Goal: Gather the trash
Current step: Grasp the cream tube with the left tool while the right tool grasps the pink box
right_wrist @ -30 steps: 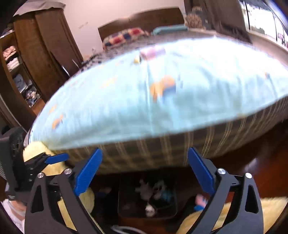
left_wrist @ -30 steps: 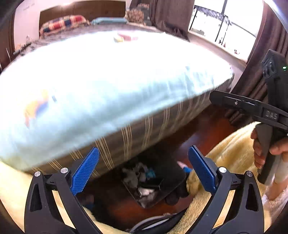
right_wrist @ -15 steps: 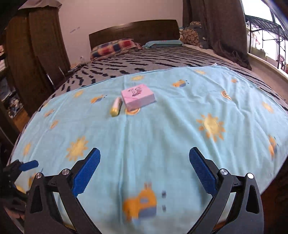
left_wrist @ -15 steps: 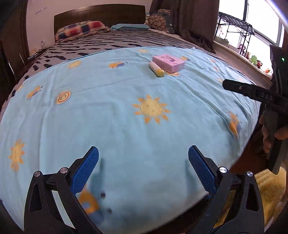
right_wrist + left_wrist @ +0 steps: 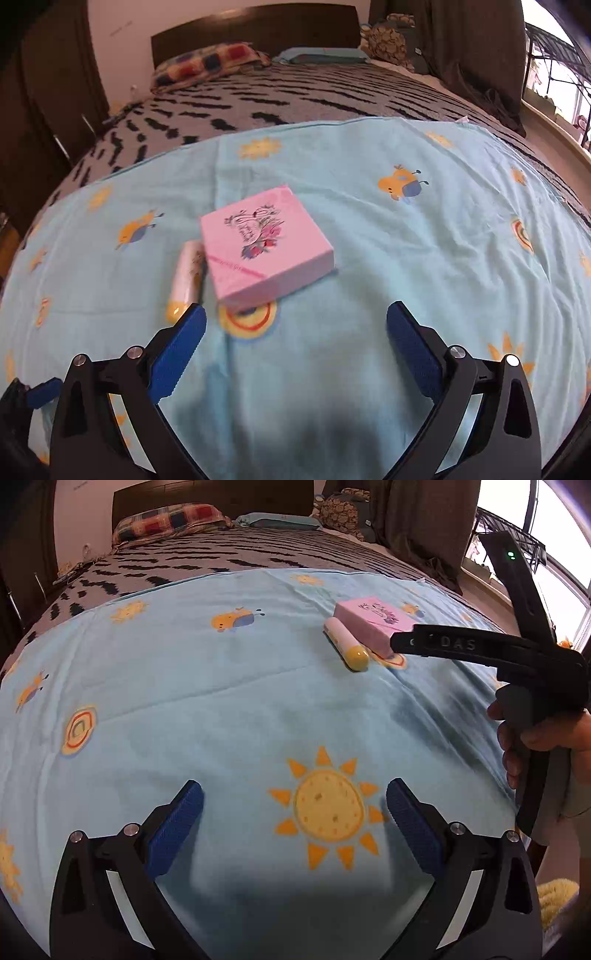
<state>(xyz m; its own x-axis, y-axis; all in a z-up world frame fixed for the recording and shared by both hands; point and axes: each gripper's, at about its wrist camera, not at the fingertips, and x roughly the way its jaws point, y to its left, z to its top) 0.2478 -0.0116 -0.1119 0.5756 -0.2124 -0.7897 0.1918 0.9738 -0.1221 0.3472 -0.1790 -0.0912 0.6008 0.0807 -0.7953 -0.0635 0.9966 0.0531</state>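
Observation:
A pink box [image 5: 266, 243] with a flower print lies on the light blue sheet [image 5: 424, 258] on the bed. A white tube with a yellow cap [image 5: 185, 278] lies against its left side. Both also show in the left wrist view: the box [image 5: 373, 624] and the tube [image 5: 345, 648]. My right gripper [image 5: 293, 334] is open and empty, just short of the box. It also shows in the left wrist view [image 5: 461, 646], reaching toward the box. My left gripper [image 5: 293, 818] is open and empty, low over the sheet, well short of both items.
The bed has a grey black-patterned cover [image 5: 295, 99], a checked pillow [image 5: 207, 64] and a dark headboard [image 5: 255, 26]. Dark curtains [image 5: 476, 44] and a window [image 5: 554, 554] are at the right. A yellow rug [image 5: 556, 893] lies on the floor at the right.
Both grippers rose from the floor by the bed, where a dark trash container showed, and moved forward over the sheet. The box and tube are now much closer. Both stayed open.

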